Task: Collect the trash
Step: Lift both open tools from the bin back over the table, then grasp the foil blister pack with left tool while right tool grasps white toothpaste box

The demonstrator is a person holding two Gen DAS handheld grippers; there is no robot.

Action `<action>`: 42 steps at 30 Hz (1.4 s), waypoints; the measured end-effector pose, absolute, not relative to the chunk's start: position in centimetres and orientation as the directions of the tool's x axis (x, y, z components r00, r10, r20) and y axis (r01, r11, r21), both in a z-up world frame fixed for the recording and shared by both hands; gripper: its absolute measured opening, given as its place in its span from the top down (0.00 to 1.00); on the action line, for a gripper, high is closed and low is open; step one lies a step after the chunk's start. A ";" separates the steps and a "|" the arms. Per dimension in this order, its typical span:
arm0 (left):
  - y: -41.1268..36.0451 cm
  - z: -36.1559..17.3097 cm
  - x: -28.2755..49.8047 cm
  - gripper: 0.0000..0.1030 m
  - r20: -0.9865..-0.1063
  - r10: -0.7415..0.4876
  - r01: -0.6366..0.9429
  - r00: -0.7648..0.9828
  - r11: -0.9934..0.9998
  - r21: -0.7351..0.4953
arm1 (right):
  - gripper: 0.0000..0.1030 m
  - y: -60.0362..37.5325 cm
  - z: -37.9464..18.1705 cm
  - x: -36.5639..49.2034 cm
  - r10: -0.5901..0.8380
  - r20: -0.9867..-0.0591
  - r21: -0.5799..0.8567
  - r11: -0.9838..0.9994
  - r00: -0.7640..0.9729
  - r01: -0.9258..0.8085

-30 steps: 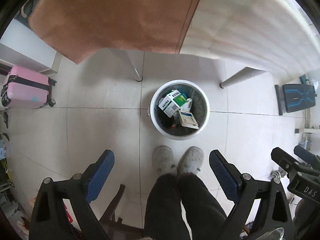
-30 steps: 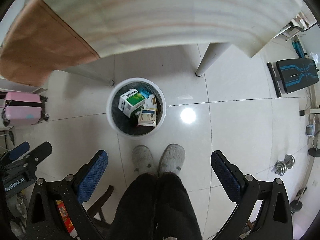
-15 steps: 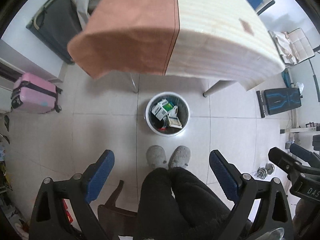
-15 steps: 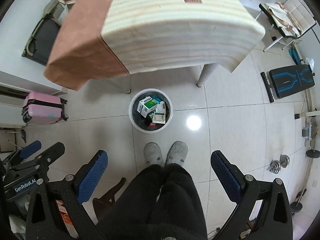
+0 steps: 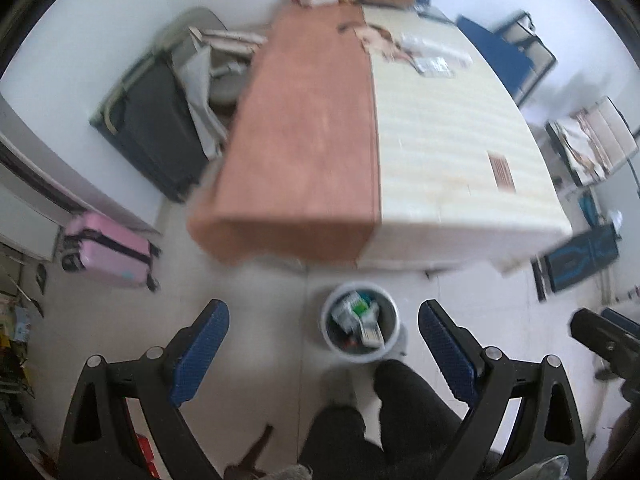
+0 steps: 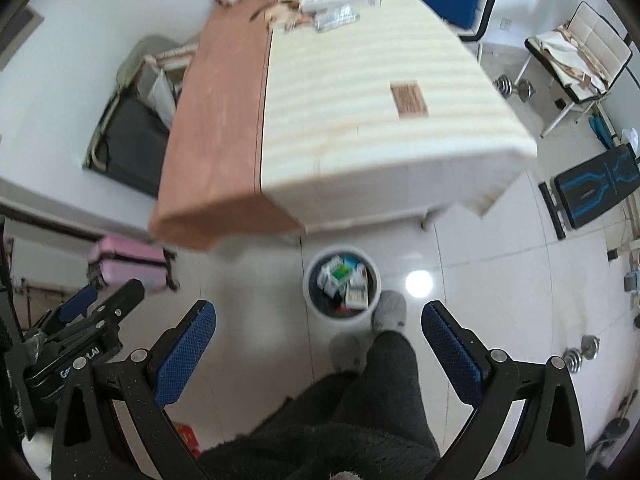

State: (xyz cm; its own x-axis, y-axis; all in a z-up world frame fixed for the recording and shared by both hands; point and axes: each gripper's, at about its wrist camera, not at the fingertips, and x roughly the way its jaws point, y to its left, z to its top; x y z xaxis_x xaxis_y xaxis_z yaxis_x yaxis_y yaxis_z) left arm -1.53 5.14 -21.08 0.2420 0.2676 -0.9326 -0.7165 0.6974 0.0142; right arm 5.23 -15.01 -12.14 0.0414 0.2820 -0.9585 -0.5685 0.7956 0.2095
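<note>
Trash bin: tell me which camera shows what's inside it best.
The right wrist view. There the trash bin is fairly sharp, and the boxes inside can be told apart, one with a green face. The left wrist view shows the same bin blurred by motion, its contents smeared, with the person's leg at its near rim.

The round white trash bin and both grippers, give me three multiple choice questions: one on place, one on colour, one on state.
1. Where does the round white trash bin stand?
A. on the striped table
B. on the tiled floor by the table's near end
C. on the white chair

2. What colour is the small hard-shell suitcase by the wall?
A. pink
B. green
C. yellow

3. How are the left gripper and right gripper?
A. both clamped on boxes
B. one holds a bottle
C. both open, holding nothing

Answers: 1 B, floor tiles surround it; 2 A, its shell is pink; 3 C, only floor and legs show between the blue pads.
</note>
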 end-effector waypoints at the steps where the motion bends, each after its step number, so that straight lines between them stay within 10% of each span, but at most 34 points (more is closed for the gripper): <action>1: 5.9 -20.8 -0.6 0.06 -0.929 0.272 -0.718 0.251 0.696 0.010 | 0.00 -14.4 -11.7 6.6 0.291 -0.955 0.214 0.799 0.051 -0.562; 21: 26.0 -29.4 36.0 0.00 -0.972 0.204 -0.809 0.118 0.587 0.025 | 0.00 12.6 -21.4 50.9 0.118 -0.987 -0.012 0.631 0.111 -0.776; 34: 34.3 -36.5 43.7 0.00 -0.991 0.137 -0.800 0.000 0.595 0.082 | 0.00 29.7 -35.1 60.0 -0.091 -0.991 -0.114 0.250 0.094 -0.962; 42: 32.8 -35.6 44.1 0.00 -0.988 0.153 -0.746 -0.010 0.657 0.109 | 0.37 30.7 -37.2 62.0 -0.092 -0.996 -0.027 0.305 -0.001 -0.952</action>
State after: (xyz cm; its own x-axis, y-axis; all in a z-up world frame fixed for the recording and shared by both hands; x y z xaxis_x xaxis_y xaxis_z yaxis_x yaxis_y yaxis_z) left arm 44.06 32.80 -35.56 -0.0096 0.1528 -0.9882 -0.7460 0.6570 0.1089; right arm 62.04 30.72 -37.19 -0.0013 -0.0916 -0.9958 -0.9519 0.3052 -0.0268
